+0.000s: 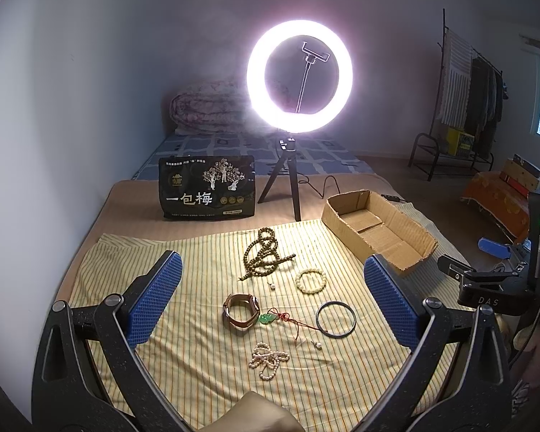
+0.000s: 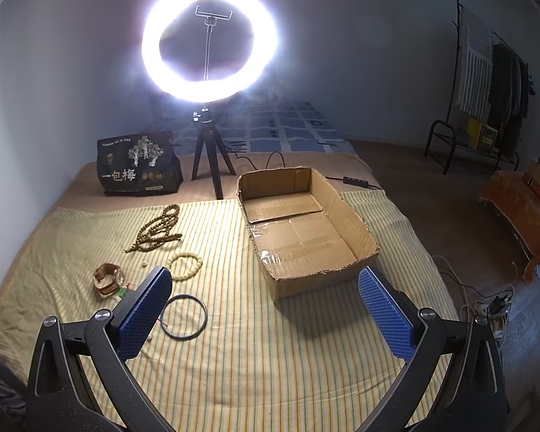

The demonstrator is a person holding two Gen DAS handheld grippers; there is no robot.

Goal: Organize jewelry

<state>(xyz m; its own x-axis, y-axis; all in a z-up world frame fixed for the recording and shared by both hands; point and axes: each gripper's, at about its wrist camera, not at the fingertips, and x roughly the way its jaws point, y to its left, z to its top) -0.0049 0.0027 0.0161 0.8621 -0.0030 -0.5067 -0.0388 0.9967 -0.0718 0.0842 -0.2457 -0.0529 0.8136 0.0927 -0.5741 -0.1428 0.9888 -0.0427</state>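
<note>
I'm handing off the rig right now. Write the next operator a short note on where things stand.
Left gripper: open, empty, above the jewelry.
Right gripper: open, empty, near the cardboard box.
On the striped cloth: wooden bead necklace, pale bead bracelet, watch, green pendant on red cord, dark bangle, pearl strand, two loose pearl pieces.
Done: nothing; box holds no jewelry.
Left: move every piece into it.

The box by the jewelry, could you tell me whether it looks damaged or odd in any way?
Yes. The box has ragged, torn top edges, most plainly along its near wall, as if cut down roughly. It sits askew on the striped cloth and is empty.
</note>
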